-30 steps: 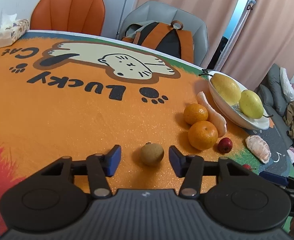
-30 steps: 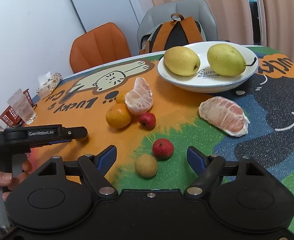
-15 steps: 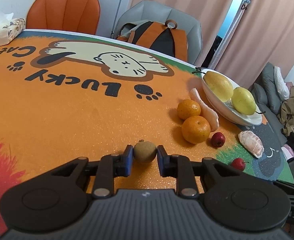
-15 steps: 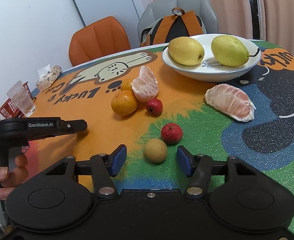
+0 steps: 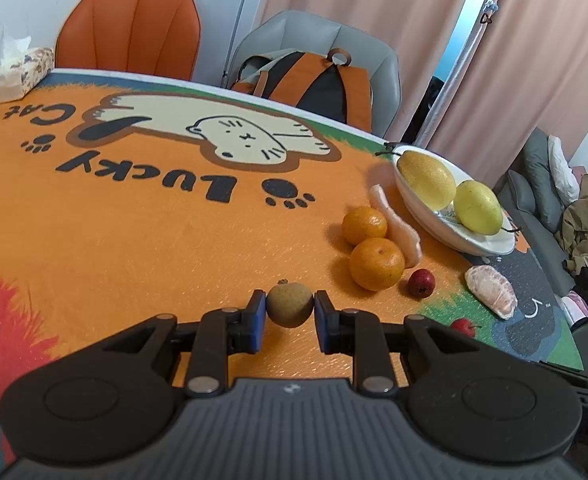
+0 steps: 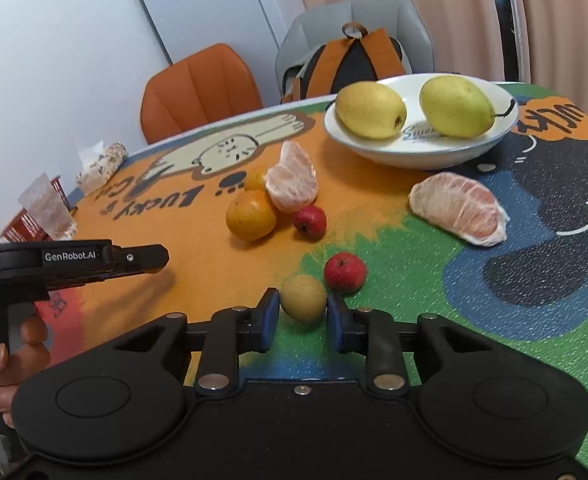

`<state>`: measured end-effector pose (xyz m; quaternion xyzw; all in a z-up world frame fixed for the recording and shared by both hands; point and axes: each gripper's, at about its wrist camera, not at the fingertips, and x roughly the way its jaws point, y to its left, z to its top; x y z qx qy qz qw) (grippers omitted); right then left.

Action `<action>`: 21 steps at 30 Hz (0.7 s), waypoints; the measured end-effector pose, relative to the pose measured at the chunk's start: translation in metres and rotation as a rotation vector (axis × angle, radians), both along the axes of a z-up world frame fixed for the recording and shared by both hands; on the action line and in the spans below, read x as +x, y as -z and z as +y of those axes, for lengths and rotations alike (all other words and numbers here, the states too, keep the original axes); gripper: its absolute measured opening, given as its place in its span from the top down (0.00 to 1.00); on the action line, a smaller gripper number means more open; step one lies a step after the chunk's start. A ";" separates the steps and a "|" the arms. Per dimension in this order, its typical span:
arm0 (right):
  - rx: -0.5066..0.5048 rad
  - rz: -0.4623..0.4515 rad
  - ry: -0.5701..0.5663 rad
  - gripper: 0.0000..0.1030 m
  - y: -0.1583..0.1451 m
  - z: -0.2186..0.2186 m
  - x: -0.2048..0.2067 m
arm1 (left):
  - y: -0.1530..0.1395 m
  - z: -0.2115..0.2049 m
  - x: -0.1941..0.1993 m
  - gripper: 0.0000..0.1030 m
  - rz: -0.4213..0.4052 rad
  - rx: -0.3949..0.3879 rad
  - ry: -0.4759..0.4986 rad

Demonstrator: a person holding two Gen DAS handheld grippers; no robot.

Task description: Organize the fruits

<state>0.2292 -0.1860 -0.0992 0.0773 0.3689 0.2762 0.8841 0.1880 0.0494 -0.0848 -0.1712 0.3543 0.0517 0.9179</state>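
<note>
While both grippers are clamped, each holds its own small brown fruit against the cloth. The left gripper point(image 5: 289, 314) has its blue pads pressed on a longan point(image 5: 289, 306) at lower centre of the left view, on the orange part of the tablecloth point(image 5: 133, 240). The right gripper point(image 6: 302, 318) pinches a second longan point(image 6: 304, 303) at lower centre of its view, beside a red fruit point(image 6: 345, 272) that sits very close, perhaps touching.

These longans look light, round and thin-shelled: likely firm enough for a side pinch across the widest part, but apt to roll or squirt out if squeezed off-centre, and too much force could crack the shell.

Only the right view shows the left gripper from outside, at mid left with a hand point(image 6: 5, 360) on its handle, plus a glass point(image 6: 47, 210). Only the left view shows the sofa at right. The bowl point(image 6: 374, 148) with two pears appears in both.
</note>
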 end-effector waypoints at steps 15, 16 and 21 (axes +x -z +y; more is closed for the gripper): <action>0.013 -0.050 0.023 0.74 -0.025 -0.013 0.011 | -0.030 -0.020 0.011 0.77 -0.064 -0.008 0.030; 0.012 -0.053 0.024 0.74 -0.027 -0.014 0.012 | -0.031 -0.020 0.013 0.76 -0.065 -0.011 0.031; 0.012 -0.069 0.032 0.74 -0.035 -0.016 0.017 | -0.037 -0.023 0.019 0.77 -0.075 -0.025 0.038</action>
